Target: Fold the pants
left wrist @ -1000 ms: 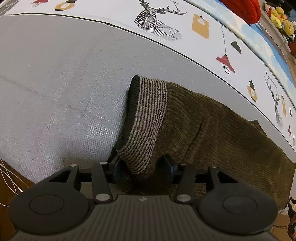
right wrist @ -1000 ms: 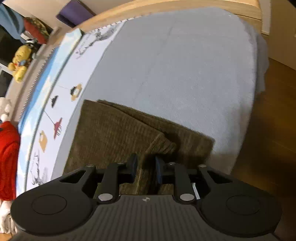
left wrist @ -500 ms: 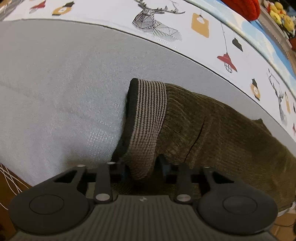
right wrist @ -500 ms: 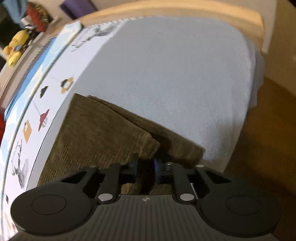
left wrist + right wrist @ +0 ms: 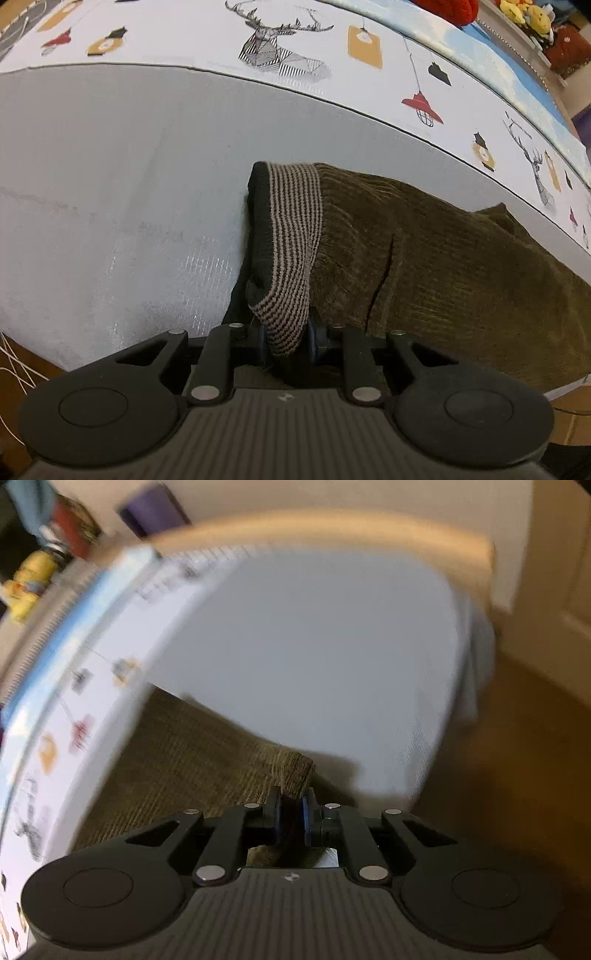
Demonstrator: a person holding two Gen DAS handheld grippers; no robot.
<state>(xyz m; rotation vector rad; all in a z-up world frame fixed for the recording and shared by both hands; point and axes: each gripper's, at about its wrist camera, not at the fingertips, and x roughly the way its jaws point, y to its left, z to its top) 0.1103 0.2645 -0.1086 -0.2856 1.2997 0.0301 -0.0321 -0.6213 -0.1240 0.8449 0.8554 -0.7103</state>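
Pants of olive-brown corduroy lie flat on a pale grey bedsheet, running from the centre of the left wrist view out toward 3 o'clock. Their striped knit waistband stands at the garment's left end, its lower corner hanging down toward 6 o'clock. There the left gripper has that corner between its pads; the jaws are closing, and the striped fabric is pinched between them. Beyond the sheet, from 10 to 2 o'clock, runs a white printed cover with deer, lamps and orange tags, and yellow soft toys sit at the far 1 o'clock corner.

In the blurred right wrist view, the same pants spread from 9 o'clock toward the centre, beside the printed cover at the left edge. The right gripper, at 6 o'clock, has its jaws nearly together, clamped on a folded corner of the corduroy. The sheet fills the middle up to a wooden bed frame at 12 o'clock, with brown floor at 3 o'clock.
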